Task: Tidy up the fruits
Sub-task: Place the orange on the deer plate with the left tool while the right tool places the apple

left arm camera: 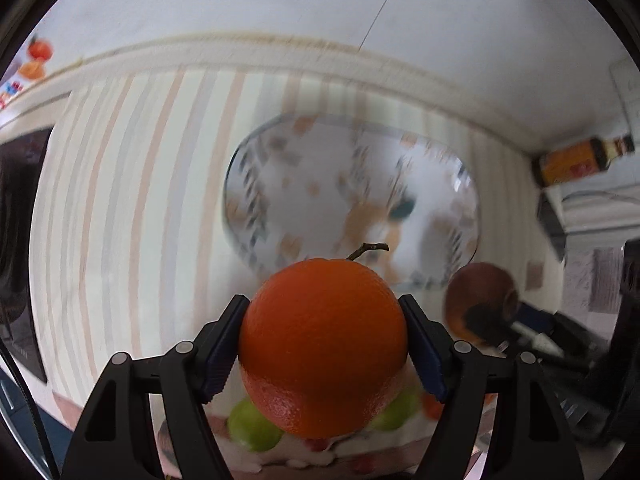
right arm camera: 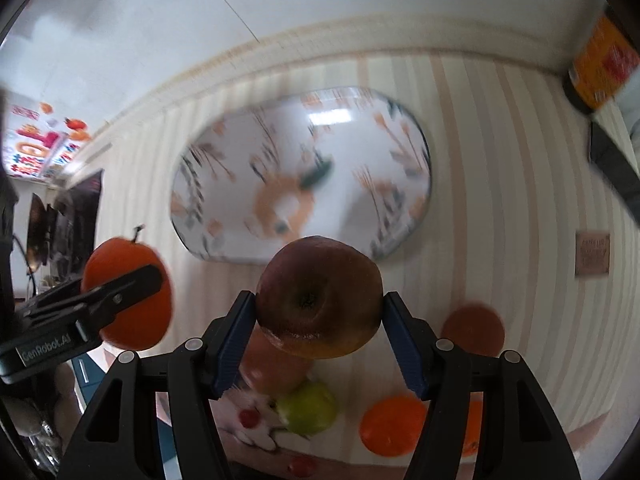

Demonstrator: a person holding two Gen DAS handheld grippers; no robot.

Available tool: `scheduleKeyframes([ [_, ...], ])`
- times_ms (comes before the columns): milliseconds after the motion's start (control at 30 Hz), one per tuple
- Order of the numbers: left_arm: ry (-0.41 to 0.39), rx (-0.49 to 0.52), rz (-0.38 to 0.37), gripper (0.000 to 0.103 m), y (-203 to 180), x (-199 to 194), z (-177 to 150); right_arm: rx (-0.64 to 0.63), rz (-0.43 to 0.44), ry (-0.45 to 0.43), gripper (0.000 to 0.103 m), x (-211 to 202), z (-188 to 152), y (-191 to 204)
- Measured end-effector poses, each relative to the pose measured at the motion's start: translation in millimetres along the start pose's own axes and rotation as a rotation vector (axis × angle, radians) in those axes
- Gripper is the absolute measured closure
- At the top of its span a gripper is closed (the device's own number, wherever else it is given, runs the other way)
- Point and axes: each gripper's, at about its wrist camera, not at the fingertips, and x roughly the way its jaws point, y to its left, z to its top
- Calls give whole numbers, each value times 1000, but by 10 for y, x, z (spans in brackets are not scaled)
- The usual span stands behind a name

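My left gripper [left arm camera: 323,344] is shut on an orange [left arm camera: 323,346] with a short stem and holds it above the striped tablecloth [left arm camera: 132,220]. My right gripper [right arm camera: 319,306] is shut on a dark red apple [right arm camera: 319,296], also raised. Both are in front of an oval patterned plate [left arm camera: 340,184], which also shows in the right wrist view [right arm camera: 304,172]. The left gripper with its orange [right arm camera: 128,292] shows at the left of the right wrist view. The apple [left arm camera: 480,294] shows at the right of the left wrist view.
Below the grippers lie green fruits [left arm camera: 254,426] [right arm camera: 308,408], an orange [right arm camera: 392,426] and reddish fruits [right arm camera: 472,324]. A brown bottle with a yellow label [left arm camera: 576,160] stands at the table's far right. A dark screen [left arm camera: 20,248] is at the left.
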Motion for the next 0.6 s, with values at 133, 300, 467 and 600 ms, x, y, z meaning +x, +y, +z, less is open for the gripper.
scheduleKeyframes([
  [133, 0, -5, 5, 30, -71, 150, 518, -25, -37, -32, 36, 67, 493, 53],
  [300, 41, 13, 59, 30, -60, 421, 857, -61, -95, -23, 36, 344, 904, 74],
  [467, 93, 21, 71, 30, -85, 692, 1036, -62, -121, 15, 36, 575, 1118, 58],
  [600, 132, -1, 64, 29, -77, 819, 1058, -63, -113, 44, 36, 692, 1199, 35],
])
